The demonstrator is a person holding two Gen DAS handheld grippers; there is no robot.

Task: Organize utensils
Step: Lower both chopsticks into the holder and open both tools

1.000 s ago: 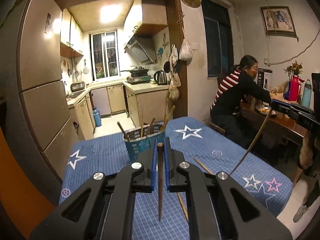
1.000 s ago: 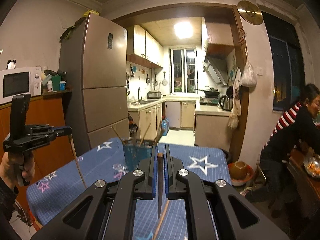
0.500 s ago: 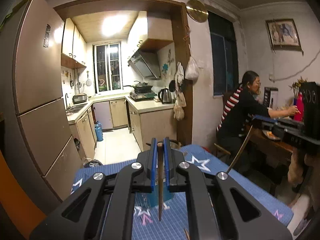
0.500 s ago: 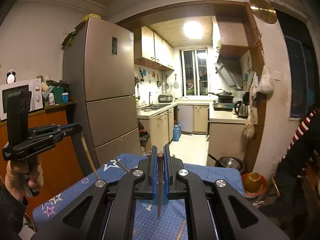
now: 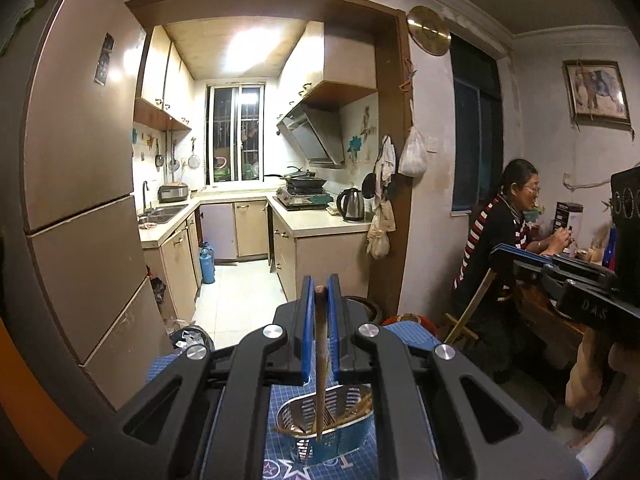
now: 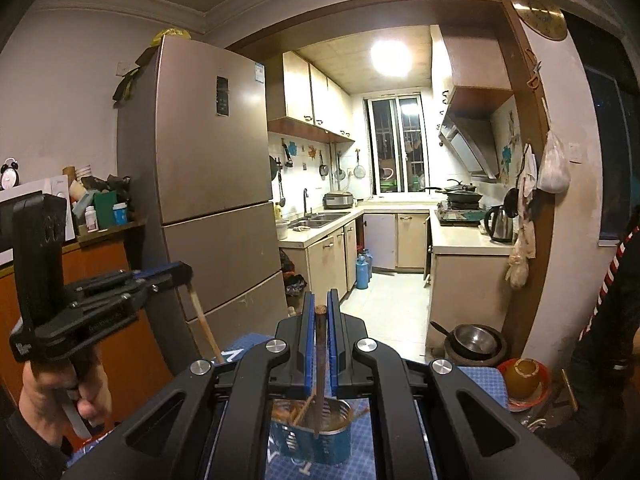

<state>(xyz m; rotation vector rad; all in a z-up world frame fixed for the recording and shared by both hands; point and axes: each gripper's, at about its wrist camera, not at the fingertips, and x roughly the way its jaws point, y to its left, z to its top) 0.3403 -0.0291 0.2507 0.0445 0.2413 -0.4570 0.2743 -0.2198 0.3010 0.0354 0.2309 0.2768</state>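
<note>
My left hand-held gripper (image 5: 319,292) and right hand-held gripper (image 6: 319,312) are each clenched on one chopstick (image 5: 320,360), hanging above the utensil basket (image 5: 332,436) at 6 o'clock on the counter (image 5: 280,470).

A tall bronze three-door fridge (image 6: 208,184) fills the left of the frame. Behind it, a steel electric kettle (image 6: 500,222) stands on the cream kitchen counter (image 6: 460,242) at right centre. A round brass wall clock (image 6: 538,11) hangs upper right, with a white plastic bag (image 6: 554,168) hanging below it.
</note>
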